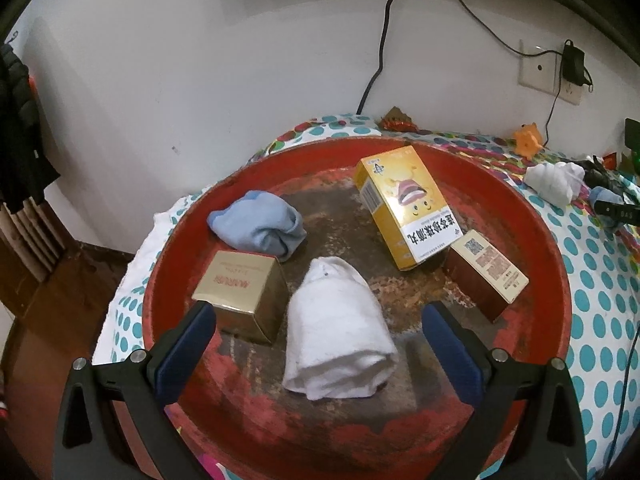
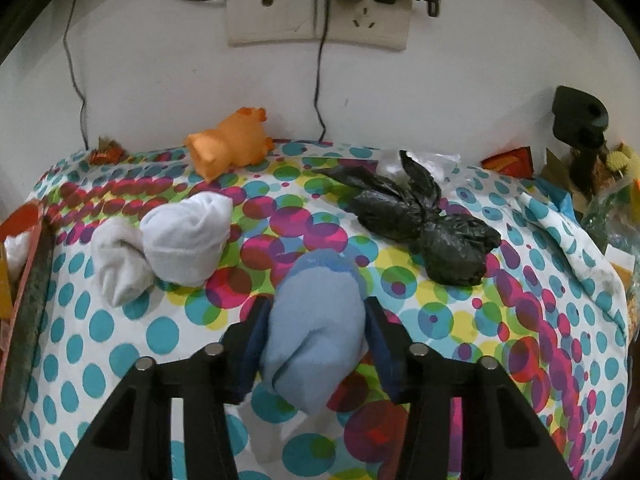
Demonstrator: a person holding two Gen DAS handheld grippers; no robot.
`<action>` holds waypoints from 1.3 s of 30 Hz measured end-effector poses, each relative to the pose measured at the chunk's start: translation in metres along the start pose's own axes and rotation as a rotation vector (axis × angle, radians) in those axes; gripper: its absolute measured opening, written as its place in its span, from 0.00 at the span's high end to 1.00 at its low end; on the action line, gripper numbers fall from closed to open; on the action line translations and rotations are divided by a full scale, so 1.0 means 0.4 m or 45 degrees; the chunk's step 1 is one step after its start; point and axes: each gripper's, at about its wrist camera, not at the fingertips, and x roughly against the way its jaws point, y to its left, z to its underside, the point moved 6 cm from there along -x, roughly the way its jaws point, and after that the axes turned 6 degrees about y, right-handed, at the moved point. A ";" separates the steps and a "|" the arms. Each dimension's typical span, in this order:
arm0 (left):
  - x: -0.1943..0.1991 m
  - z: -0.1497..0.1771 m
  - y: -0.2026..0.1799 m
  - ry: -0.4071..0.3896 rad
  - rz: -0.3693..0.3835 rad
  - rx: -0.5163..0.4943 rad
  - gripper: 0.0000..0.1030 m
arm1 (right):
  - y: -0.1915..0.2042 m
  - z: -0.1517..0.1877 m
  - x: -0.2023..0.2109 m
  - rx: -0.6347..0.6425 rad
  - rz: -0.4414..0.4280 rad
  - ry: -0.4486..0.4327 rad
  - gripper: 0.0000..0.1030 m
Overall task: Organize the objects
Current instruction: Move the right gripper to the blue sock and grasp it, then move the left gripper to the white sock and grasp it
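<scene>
The polka-dot cloth (image 2: 120, 332) covered the whole surface, and on it, in the left wrist view, sat the round red tray (image 1: 536, 240) with its worn, flaking floor. Inside the tray, the yellow medicine box (image 1: 408, 212) lay at about one o'clock, leaning on the brown box (image 1: 484, 276) at three o'clock. The rolled white sock (image 1: 340, 328) lay in the middle, toward six o'clock, with the gold box (image 1: 244, 296) just beside it at nine o'clock and a balled blue sock (image 1: 260, 224) at eleven o'clock, near the gold box's far corner.

The left gripper (image 1: 320, 328) hung over the near rim with its jaws spread wide — the white sock lay between them but neither pad touched it.

In the right wrist view, well outside the tray, the right gripper (image 2: 316, 332) had closed its blue pads on a light blue sock roll (image 2: 316, 328), which bulged out past the fingertips and rested on the cloth. Around it: a knotted black plastic bag (image 2: 428, 232) at two o'clock, a pair of white sock bundles (image 2: 168, 240) at ten o'clock, touching each other, and an orange toy pig (image 2: 228, 144) on its side at eleven o'clock against the wall. The tray's edge showed at the far left of this view. A wall socket (image 2: 320, 20) with plugged-in chargers stood at twelve o'clock, its cables trailing down behind the cloth.
</scene>
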 end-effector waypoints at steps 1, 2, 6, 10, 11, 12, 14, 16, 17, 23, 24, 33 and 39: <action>0.002 0.001 -0.002 -0.006 -0.001 -0.001 0.00 | 0.002 0.001 0.000 0.011 -0.005 0.000 0.61; 0.002 0.001 -0.006 -0.004 -0.005 -0.003 0.00 | 0.002 0.003 0.001 0.016 -0.011 -0.002 0.63; 0.009 0.003 -0.018 0.018 0.020 -0.008 0.00 | -0.013 0.015 0.012 0.044 -0.019 -0.014 0.66; 0.028 -0.009 -0.041 0.009 0.014 -0.037 0.00 | -0.054 0.035 0.028 0.046 -0.004 -0.016 0.67; 0.034 -0.013 -0.050 0.008 0.026 -0.044 0.00 | -0.065 0.040 0.031 0.043 -0.003 -0.015 0.67; 0.042 -0.019 -0.062 0.007 0.038 -0.051 0.00 | -0.079 0.047 0.036 0.037 -0.003 -0.014 0.67; 0.054 -0.033 -0.091 -0.002 0.057 -0.075 0.00 | -0.108 0.061 0.045 0.035 0.002 -0.012 0.67; 0.065 -0.048 -0.123 -0.016 0.067 -0.104 0.00 | -0.136 0.075 0.054 0.029 0.006 -0.010 0.67; 0.071 -0.056 -0.141 -0.025 0.074 -0.123 0.00 | -0.151 0.083 0.059 0.022 0.005 -0.010 0.67; 0.087 -0.123 -0.293 -0.057 0.152 -0.230 0.00 | -0.185 0.098 0.066 -0.001 -0.024 -0.002 0.67; 0.086 -0.138 -0.326 -0.058 0.183 -0.239 0.00 | -0.182 0.098 0.064 0.009 -0.015 0.001 0.66; 0.005 -0.220 -0.537 0.024 0.347 -0.236 0.00 | -0.180 0.093 0.060 0.023 -0.016 0.007 0.64; -0.092 -0.253 -0.602 0.096 0.327 -0.198 0.00 | -0.187 0.092 0.062 0.002 -0.050 0.007 0.64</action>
